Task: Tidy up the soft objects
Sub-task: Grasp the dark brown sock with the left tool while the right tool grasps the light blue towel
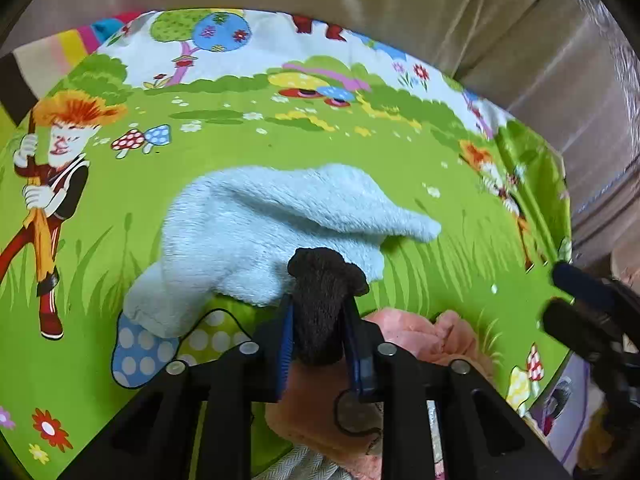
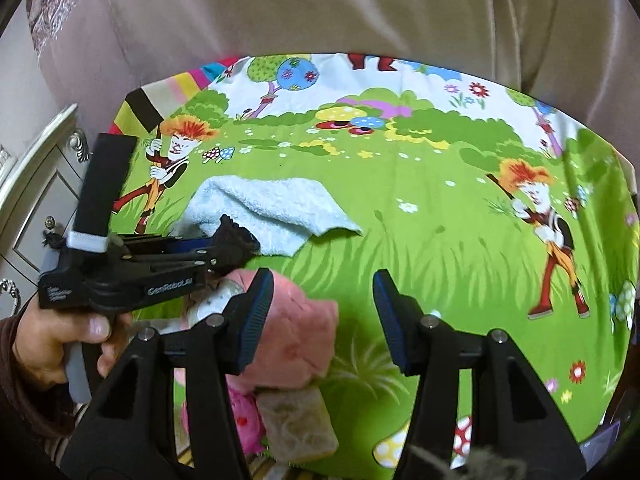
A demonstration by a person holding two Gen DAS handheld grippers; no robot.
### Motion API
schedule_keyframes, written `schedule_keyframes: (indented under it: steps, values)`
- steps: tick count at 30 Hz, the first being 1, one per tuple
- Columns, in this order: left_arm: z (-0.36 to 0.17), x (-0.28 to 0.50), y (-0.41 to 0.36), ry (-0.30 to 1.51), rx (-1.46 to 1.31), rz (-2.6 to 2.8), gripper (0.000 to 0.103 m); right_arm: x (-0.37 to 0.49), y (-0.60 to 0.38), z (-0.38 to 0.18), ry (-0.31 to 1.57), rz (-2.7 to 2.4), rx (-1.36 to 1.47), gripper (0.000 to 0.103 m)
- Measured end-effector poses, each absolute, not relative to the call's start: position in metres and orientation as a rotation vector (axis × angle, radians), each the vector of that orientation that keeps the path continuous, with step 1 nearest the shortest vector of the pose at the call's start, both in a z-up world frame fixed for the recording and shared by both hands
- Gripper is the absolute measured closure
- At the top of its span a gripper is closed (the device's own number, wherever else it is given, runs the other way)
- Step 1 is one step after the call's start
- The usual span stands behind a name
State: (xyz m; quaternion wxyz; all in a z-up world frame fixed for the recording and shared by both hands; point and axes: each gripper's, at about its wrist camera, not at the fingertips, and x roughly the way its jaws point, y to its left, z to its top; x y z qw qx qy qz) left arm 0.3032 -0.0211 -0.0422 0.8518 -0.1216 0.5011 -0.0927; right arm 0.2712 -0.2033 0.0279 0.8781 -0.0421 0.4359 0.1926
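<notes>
Our left tool (image 1: 320, 312) is clamped on the dark brown fuzzy cloth (image 1: 324, 300), low in the frame's centre, before the pale blue fluffy towel (image 1: 272, 224). We keep the grip firm; the right tool (image 2: 324, 312) stands apart, empty.

Each camera looks forward and steeply down along its own fingers, close above the cartoon-print sheet (image 1: 280, 148). Both views share the pale blue towel (image 1: 276, 216) ahead.
</notes>
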Motion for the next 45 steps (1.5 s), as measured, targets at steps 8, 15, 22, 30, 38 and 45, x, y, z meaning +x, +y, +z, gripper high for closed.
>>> schedule_keyframes:
  steps: [8, 15, 22, 30, 38, 45]
  values:
    - [-0.019, 0.282, 0.022, 0.951, -0.373, -0.084, 0.08, 0.301, -0.155, 0.02, 0.915, 0.469, -0.192, 0.024]
    - [-0.013, 0.266, 0.06, 0.879, -0.426, 0.047, 0.08, 0.324, -0.108, 0.002, 0.964, 0.539, -0.287, 0.021]
    - [-0.013, 0.259, 0.077, 0.843, -0.448, 0.103, 0.08, 0.349, -0.069, -0.023, 1.066, 0.627, -0.318, 0.02]
    - [-0.017, 0.259, 0.078, 0.847, -0.458, 0.1, 0.08, 0.378, -0.059, -0.052, 1.196, 0.568, -0.354, 0.02]
    - [-0.019, 0.258, 0.075, 0.852, -0.446, 0.098, 0.08, 0.37, -0.067, -0.048, 1.128, 0.516, -0.406, 0.081]
    - [-0.014, 0.253, 0.069, 0.84, -0.426, 0.092, 0.08, 0.355, -0.085, -0.028, 1.061, 0.532, -0.271, 0.085]
